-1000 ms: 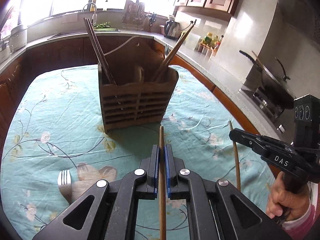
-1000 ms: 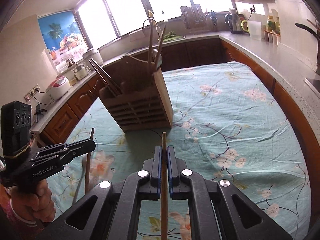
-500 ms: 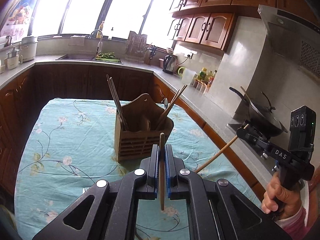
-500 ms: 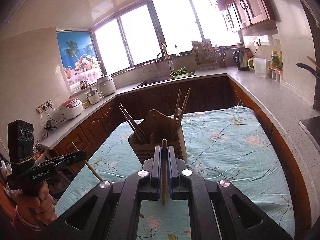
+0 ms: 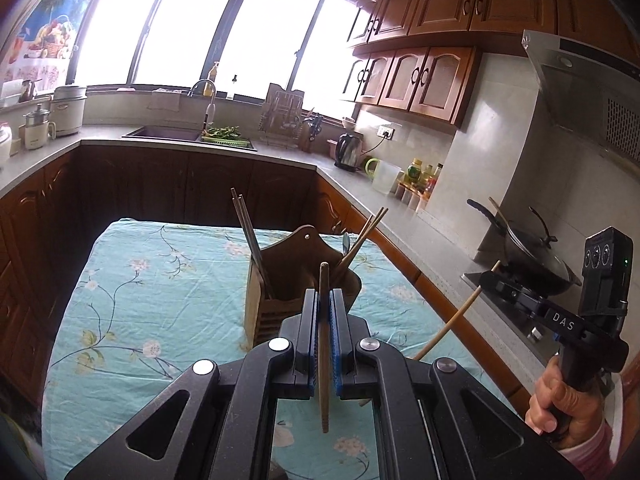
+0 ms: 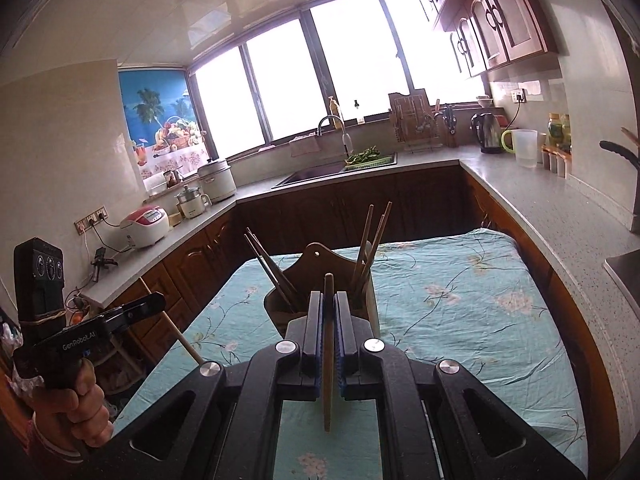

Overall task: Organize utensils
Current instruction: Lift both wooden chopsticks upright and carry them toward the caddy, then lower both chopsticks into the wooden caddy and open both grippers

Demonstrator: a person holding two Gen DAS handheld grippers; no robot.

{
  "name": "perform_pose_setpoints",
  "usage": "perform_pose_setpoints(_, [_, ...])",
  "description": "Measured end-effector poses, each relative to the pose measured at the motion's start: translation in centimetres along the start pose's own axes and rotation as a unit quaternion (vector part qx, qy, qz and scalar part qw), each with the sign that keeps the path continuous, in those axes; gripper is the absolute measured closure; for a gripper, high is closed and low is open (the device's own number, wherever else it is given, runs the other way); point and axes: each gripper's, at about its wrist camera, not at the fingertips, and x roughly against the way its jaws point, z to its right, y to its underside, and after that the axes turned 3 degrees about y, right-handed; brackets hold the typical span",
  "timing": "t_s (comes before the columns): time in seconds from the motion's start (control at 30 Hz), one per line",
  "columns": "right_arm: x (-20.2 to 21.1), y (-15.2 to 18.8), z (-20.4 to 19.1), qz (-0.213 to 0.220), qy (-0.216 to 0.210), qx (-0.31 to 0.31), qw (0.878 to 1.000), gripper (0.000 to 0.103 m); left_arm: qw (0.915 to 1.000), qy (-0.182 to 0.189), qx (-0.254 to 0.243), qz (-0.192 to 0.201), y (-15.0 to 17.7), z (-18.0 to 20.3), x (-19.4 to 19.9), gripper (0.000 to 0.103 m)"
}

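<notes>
Left gripper (image 5: 324, 312) clamps one wooden chopstick (image 5: 323, 344); right gripper (image 6: 329, 312) clamps another chopstick (image 6: 328, 360). Both are raised above the worktop (image 5: 160, 280), the wooden utensil holder (image 5: 296, 280) beyond. Risk: a tilted stick strikes the holder's rim or standing chopsticks. Floral cloth; bright kitchen.

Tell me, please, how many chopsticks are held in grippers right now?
2: one chopstick in the left gripper, another chopstick in the right gripper. Others stand in the holder.

Bright bay windows (image 5: 224, 36), wooden cabinets (image 5: 420, 76), grey countertop (image 6: 532, 208), floral tablecloth (image 5: 160, 292)
</notes>
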Motion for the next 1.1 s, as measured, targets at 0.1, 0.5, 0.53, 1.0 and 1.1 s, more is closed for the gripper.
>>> perform_pose_setpoints(0.1, [-0.1, -0.2, 0.0, 0.003, 0.000, 0.000, 1.000, 0.098, 1.0000, -0.002, 0.001, 0.006, -0.3, -0.2, -0.1, 0.100])
perform_pose_setpoints(0.5, [-1.0, -3.6, 0.0, 0.037, 0.001, 0.000, 0.999, 0.098, 0.9987, -0.010, -0.008, 0.049, -3.2, -0.9, -0.4, 0.100])
perform_pose_setpoints(0.53, [-1.1, -4.1, 0.0, 0.042, 0.002, 0.000, 0.999, 0.098, 0.9984, -0.012, -0.010, 0.055, -3.7, -0.9, -0.4, 0.100])
perform_pose_setpoints(1.0, [-4.8, -9.9, 1.3, 0.086, 0.011, -0.012, 0.996, 0.098, 0.9920, -0.041, -0.022, 0.118, -7.7, -2.1, -5.1, 0.100])
perform_pose_setpoints(1.1, [-6.0, -9.7, 1.9, 0.086, 0.015, -0.023, 0.996, 0.098, 0.9908, -0.049, -0.016, 0.125, -7.1, -2.8, -7.1, 0.100])
